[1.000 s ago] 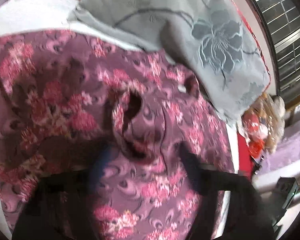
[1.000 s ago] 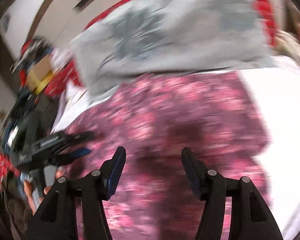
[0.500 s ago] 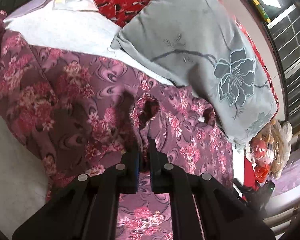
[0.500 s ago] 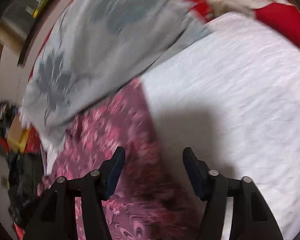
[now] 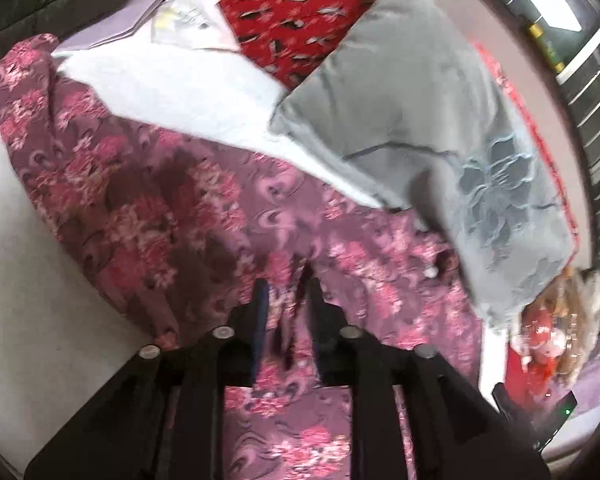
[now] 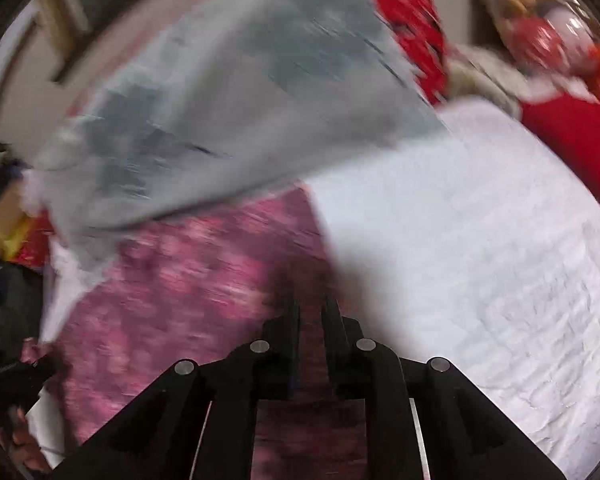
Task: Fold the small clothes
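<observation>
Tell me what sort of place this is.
Probably a bedroom: a floral garment lies on a white bed sheet, with a grey embroidered pillow and a red patterned cushion behind it.

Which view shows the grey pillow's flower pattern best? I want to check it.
The left wrist view: the grey pillow is fairly sharp, its embroidered flower outlined. The right wrist view shows it motion-blurred, the flower only a dark smear.

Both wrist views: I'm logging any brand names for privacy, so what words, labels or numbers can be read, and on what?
No text can be read in either view.
White papers beyond the floral garment: faint yellowish print, too blurred to read.
Grey pillow: an embroidered flower only, no writing.
Red patterned cloth: motifs, not letters.
Right wrist view: motion blur throughout.
</observation>
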